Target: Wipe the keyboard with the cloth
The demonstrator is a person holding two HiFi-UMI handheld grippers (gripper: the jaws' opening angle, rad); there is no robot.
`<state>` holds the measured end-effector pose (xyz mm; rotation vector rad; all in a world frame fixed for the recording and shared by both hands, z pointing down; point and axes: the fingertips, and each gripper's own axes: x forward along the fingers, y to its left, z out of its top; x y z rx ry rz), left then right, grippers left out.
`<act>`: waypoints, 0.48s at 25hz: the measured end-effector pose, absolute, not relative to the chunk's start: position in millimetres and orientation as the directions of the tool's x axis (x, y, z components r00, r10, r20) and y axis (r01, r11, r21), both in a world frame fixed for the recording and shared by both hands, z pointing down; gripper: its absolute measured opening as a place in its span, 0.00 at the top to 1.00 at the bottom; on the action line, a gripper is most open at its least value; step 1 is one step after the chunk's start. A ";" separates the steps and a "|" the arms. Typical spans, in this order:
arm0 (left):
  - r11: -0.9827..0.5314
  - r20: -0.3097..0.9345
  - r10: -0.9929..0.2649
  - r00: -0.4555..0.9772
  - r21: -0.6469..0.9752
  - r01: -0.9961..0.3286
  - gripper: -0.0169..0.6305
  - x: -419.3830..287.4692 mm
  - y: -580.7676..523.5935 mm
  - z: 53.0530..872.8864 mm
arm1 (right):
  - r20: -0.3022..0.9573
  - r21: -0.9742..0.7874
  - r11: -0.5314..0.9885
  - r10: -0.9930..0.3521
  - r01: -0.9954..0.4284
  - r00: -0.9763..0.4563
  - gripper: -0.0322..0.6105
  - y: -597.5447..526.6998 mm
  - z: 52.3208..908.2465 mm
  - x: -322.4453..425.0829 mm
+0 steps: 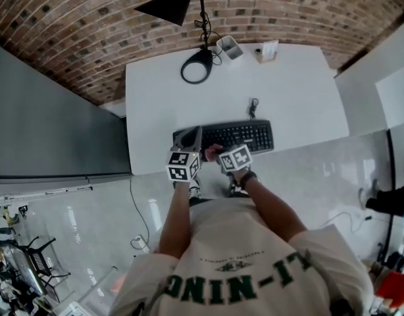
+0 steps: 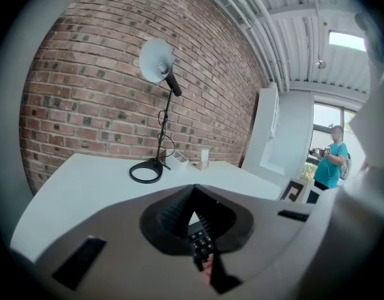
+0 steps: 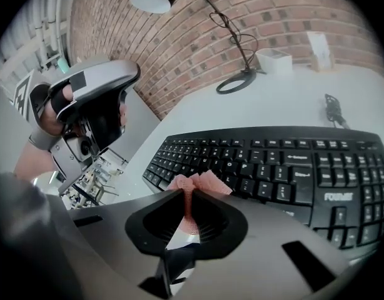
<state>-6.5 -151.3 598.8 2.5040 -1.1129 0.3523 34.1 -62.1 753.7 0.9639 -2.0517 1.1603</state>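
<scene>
At the left end of the black keyboard (image 3: 273, 161), the right tool (image 3: 187, 195) is clenched on the pink cloth (image 3: 201, 183), which sits over the front keys. Just beside it, the left tool (image 2: 193, 195) is closed on nothing. White print on the keyboard begins "FOU". A desk lamp (image 1: 197, 64) stands far back on the white counter (image 1: 287, 84).

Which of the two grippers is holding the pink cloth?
The right gripper: its jaws pinch the pink cloth over the keyboard; the left gripper holds nothing.
</scene>
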 end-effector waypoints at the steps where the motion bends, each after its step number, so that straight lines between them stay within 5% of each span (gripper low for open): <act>1: -0.625 0.371 -0.649 0.664 0.236 -0.744 0.97 1.9 -150.7 598.5 | 0.767 -0.460 0.348 -0.307 -0.817 -0.563 0.89 -61.2 753.9 41.1; 12: -0.707 0.369 -0.571 0.733 0.233 -0.668 0.97 79.7 -140.3 598.0 | 0.759 -0.451 0.261 -0.391 -0.854 -0.521 0.89 -55.3 751.7 112.7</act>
